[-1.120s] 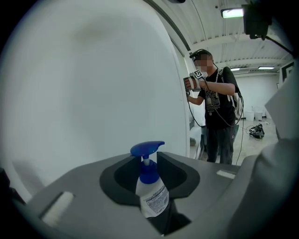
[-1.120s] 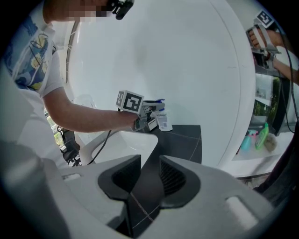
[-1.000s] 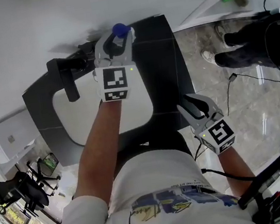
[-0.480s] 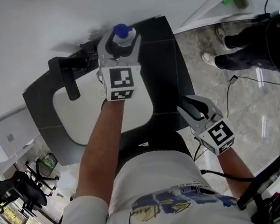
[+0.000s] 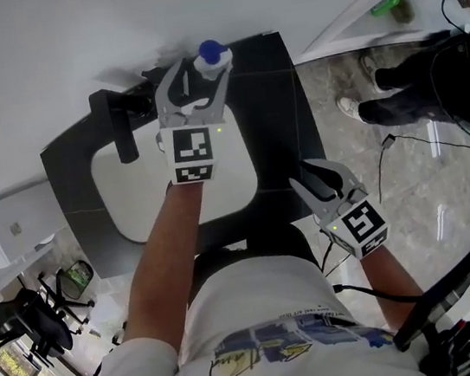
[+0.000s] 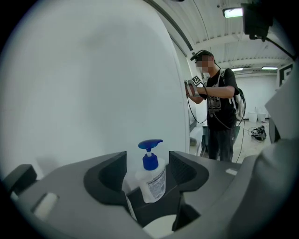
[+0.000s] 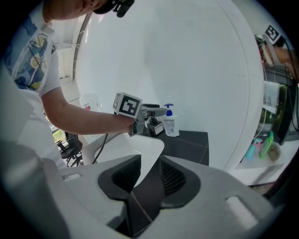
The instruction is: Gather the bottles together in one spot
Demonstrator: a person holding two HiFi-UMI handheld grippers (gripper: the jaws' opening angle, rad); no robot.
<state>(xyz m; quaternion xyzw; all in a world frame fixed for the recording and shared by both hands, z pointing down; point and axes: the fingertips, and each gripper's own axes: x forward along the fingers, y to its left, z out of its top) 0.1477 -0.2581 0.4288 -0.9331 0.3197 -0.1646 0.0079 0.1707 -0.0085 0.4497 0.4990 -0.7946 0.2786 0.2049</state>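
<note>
One bottle (image 5: 212, 55): a clear pump bottle with a blue top stood upright at the back of the dark tabletop (image 5: 272, 116), close to the white wall.
Left gripper (image 5: 191, 82): its fingers were opening, spread on either side of the bottle with a gap at each pad. They had released it and pressed on nothing.
Right gripper (image 5: 321, 180): fingers apart and empty, hanging over the front of the tabletop, well apart from the bottle.
Basin (image 5: 130, 190): white, set into the tabletop, just in front of the left gripper.
Risk, tipping: the bottle looked tall and narrow. A crooked withdrawal could catch the pump head on a finger and likely topple it toward the basin.
Risk, wall: a nudge forward might jam the bottle against the wall.
Risk, task: no second bottle showed on the tabletop, so the gathering spot was probably still unsettled.
</note>
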